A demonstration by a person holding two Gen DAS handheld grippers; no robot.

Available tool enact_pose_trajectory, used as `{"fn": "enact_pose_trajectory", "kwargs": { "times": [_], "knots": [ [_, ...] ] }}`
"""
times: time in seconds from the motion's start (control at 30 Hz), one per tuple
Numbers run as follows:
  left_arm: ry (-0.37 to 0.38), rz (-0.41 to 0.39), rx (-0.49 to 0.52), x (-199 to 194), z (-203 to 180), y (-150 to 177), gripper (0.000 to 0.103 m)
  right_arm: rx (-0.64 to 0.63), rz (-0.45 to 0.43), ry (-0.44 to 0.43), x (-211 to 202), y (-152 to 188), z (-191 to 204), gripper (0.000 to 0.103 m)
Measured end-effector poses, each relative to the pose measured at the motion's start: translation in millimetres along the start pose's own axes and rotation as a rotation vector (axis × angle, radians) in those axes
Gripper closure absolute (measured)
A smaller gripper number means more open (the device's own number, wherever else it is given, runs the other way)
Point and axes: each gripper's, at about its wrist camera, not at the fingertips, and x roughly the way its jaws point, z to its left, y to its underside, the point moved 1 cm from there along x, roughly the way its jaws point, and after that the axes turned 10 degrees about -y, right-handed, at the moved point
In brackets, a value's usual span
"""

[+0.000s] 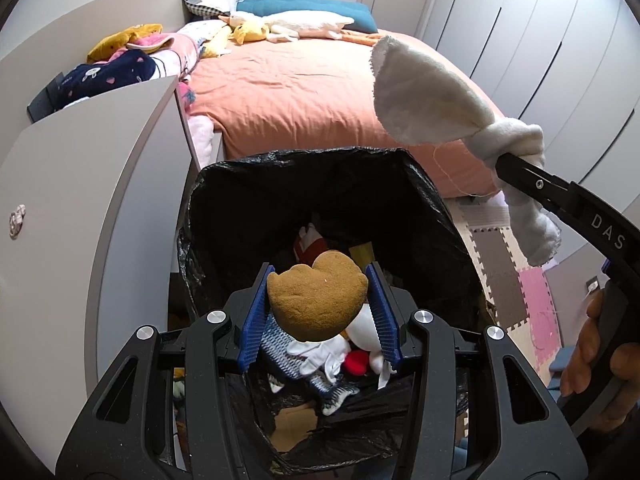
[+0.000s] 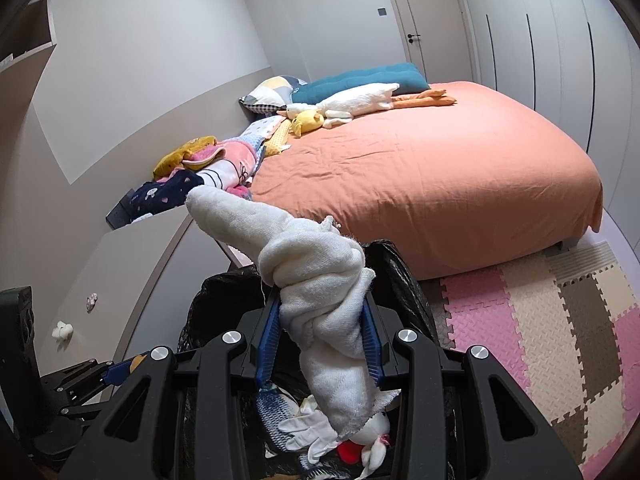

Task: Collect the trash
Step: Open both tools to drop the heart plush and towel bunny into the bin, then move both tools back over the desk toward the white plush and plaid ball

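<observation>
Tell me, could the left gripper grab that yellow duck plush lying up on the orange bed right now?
Probably not: the left gripper is shut on a brown plush piece over the black-lined trash bin, and the yellow duck plush lies far up the orange bed.

Room's pretty evenly lit, soft daylight-ish, no harsh glare anywhere. Both views are heavy fisheye, so the wardrobe [image 1: 560, 60] and walls bow hard toward the edges, with black vignette in the corners. Inside the bin bag [image 1: 248, 208] it's dark, detail gets lost. Bed [image 2: 440, 184] looks sharp, only gentle shadows.
</observation>
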Motion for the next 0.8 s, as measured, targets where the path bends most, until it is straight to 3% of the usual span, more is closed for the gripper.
{"fn": "enact_pose_trajectory", "kwargs": {
  "times": [0.17, 0.27, 0.33, 0.8],
  "knots": [
    [0.002, -0.012, -0.004, -5, 2, 0, 0.055, -0.007, -0.005, 0.001, -2, -1, 2, 0.062],
    [0.013, -0.004, -0.032, -7, 5, -1, 0.008, -0.025, -0.019, 0.021, -5, -1, 4, 0.04],
    [0.009, -0.022, -0.056, -10, 8, -2, 0.006, -0.038, -0.035, 0.032, -9, -2, 6, 0.032],
    [-0.03, -0.039, -0.071, -17, 27, 0, 0.006, -0.055, -0.025, 0.027, -5, -2, 20, 0.029]
  ]
}}
